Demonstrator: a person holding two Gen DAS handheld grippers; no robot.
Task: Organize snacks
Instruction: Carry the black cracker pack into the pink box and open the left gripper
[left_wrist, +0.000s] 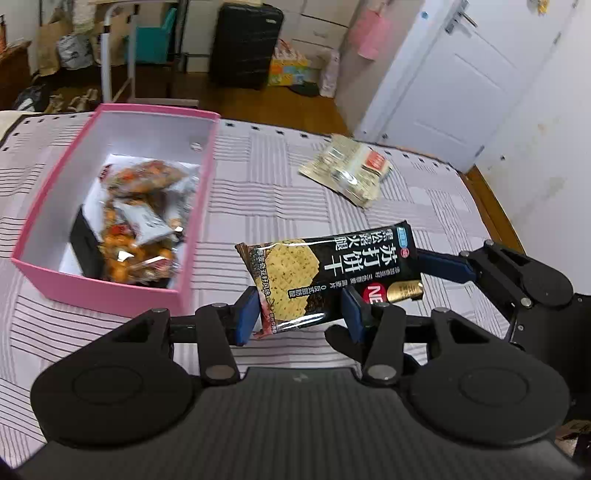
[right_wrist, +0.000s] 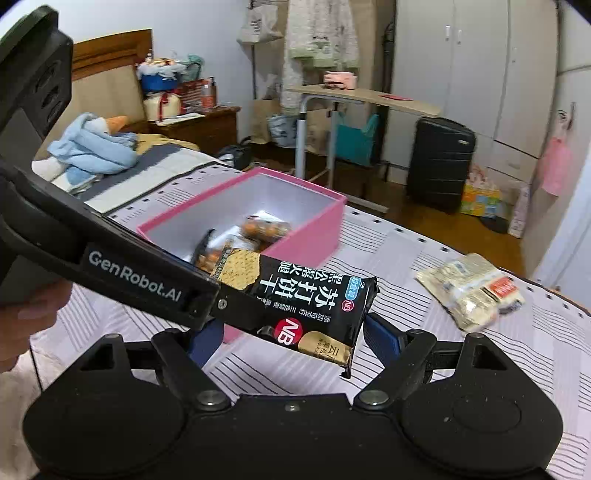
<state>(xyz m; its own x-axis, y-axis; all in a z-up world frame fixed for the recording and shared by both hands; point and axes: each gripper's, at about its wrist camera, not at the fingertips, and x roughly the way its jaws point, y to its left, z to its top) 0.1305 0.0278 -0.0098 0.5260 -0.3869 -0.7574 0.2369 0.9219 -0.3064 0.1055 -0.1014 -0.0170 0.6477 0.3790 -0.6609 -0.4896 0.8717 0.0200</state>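
Note:
A black cracker packet (left_wrist: 325, 280) hangs above the striped bed. My left gripper (left_wrist: 301, 314) is shut on its near end. The packet also shows in the right wrist view (right_wrist: 303, 299), between the blue pads of my right gripper (right_wrist: 295, 332), whose jaws stand apart around its gold-labelled end. The left gripper body crosses the right wrist view from the left. A pink box (left_wrist: 110, 284) with several snack packets inside sits on the bed to the left; it also shows in the right wrist view (right_wrist: 314, 229). A beige snack packet (left_wrist: 347, 170) lies on the bed farther right, also in the right wrist view (right_wrist: 472, 291).
The bed has a striped pink and white cover (left_wrist: 266, 184). Beyond it are a wooden floor, a black suitcase (left_wrist: 245, 44), a white door (left_wrist: 454, 85), a small table (right_wrist: 365, 98) and a blue blanket (right_wrist: 92, 147) near the headboard.

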